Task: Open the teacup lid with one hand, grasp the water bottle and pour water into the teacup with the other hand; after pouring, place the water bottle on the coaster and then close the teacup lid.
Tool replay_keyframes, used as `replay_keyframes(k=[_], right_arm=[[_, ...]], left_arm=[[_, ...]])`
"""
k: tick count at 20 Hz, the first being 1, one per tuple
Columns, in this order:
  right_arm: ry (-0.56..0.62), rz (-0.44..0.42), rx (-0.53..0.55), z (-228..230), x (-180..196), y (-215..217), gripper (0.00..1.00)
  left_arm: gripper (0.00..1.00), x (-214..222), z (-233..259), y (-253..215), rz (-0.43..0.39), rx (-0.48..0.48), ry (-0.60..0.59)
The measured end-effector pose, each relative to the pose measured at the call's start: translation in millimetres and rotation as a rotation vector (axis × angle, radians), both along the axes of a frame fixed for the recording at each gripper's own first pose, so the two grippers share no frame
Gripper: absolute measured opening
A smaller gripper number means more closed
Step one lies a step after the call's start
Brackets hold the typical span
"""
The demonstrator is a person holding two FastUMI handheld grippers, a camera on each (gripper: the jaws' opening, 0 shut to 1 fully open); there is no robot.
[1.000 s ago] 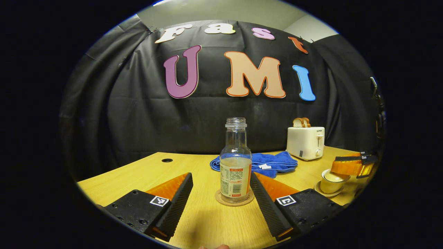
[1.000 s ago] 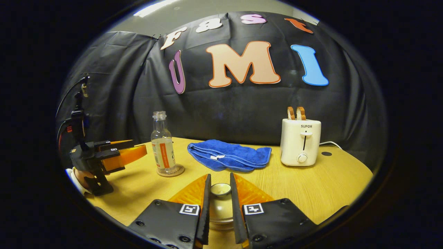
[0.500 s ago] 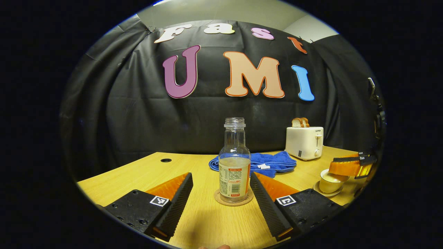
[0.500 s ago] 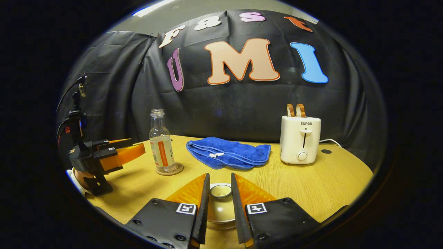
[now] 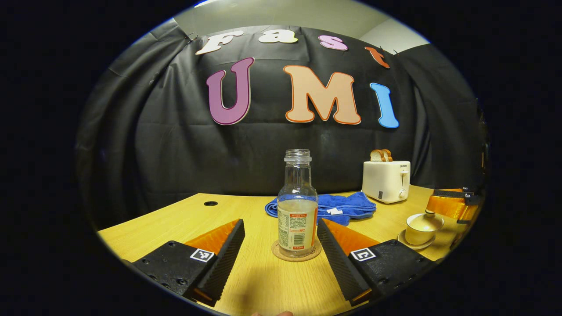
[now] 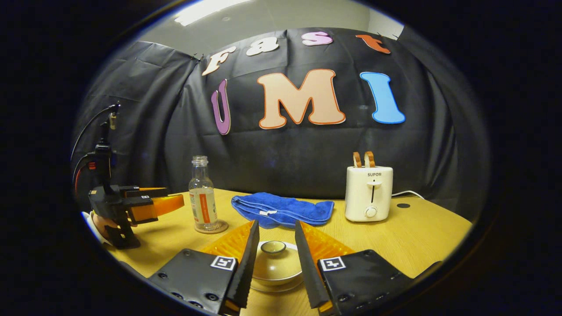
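Teacup (image 6: 275,272) sits on its saucer on the tabletop (image 6: 408,237), lid (image 6: 273,246) on, between my right tool (image 6: 273,263) fingers, which stand apart and touch nothing, so I judge the closing done. My left tool (image 5: 281,245) is spread wide either side of the water bottle (image 5: 297,206), upright on its coaster (image 5: 296,254), clear of it.

My left hand-held gripper (image 5: 281,252): black blocky finger mounts, round screw heads, small square black-and-white tag on each; ridged inner faces. My right hand-held gripper (image 6: 273,263): same build, tags, screws. Seen from right gripper view, left unit carries black mast with cables; white cuff at my wrist.
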State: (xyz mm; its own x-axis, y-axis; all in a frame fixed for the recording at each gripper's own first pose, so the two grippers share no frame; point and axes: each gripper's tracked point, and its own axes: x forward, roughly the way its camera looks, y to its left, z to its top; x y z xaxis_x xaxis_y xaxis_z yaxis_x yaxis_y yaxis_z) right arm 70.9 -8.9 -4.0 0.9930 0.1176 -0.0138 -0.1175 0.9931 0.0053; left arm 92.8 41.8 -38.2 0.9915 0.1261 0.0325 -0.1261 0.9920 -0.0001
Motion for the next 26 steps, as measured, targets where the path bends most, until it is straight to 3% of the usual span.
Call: replay_keyframes(k=[2,7,8,9,10,13,14,15,16,20,21,26], right_arm=[[-0.005,-0.031,-0.004,2.1,-0.9,-7.2,0.51],[-0.017,-0.179,-0.010,5.5,-13.5,-44.6,0.94],[-0.019,-0.222,-0.011,6.1,-17.2,-55.6,0.94],[-0.022,-0.268,-0.013,7.4,-21.5,-67.5,0.82],[-0.024,-0.321,-0.015,8.2,-26.3,-79.9,0.88],[-0.034,-0.500,-0.021,10.5,-41.4,-118.6,0.88],[-0.036,-0.552,-0.024,10.6,-46.2,-129.3,0.94],[-0.039,-0.591,-0.024,11.5,-50.7,-136.8,0.83],[-0.039,-0.615,-0.024,11.5,-52.4,-141.8,0.89],[-0.040,-0.624,-0.025,10.6,-53.0,-142.2,0.90],[-0.040,-0.623,-0.025,10.8,-52.9,-142.1,0.86],[-0.040,-0.622,-0.025,10.3,-52.4,-142.9,0.90]], left_arm=[[0.96,0.2,-0.7,0.4,0.005,-0.001,0.001],[0.96,-6.2,-0.5,10.3,0.050,-0.001,0.002],[0.96,-7.7,-0.5,13.4,0.065,-0.001,0.003],[0.96,-9.2,-1.1,15.5,0.084,-0.002,0.003],[0.96,-11.9,-0.5,19.0,0.103,-0.002,0.002],[0.96,-16.3,-1.6,25.8,0.149,-0.002,0.003],[0.96,-17.7,-1.1,27.1,0.156,-0.002,0.004],[0.96,-18.8,-1.0,28.4,0.164,-0.002,0.003],[0.96,-19.0,-0.9,27.9,0.165,-0.002,0.003],[0.96,-18.2,-1.7,24.6,0.147,-0.003,0.003],[0.96,-17.5,-1.3,23.3,0.141,-0.003,0.003],[0.96,-17.7,-1.4,22.4,0.134,-0.003,0.003]])
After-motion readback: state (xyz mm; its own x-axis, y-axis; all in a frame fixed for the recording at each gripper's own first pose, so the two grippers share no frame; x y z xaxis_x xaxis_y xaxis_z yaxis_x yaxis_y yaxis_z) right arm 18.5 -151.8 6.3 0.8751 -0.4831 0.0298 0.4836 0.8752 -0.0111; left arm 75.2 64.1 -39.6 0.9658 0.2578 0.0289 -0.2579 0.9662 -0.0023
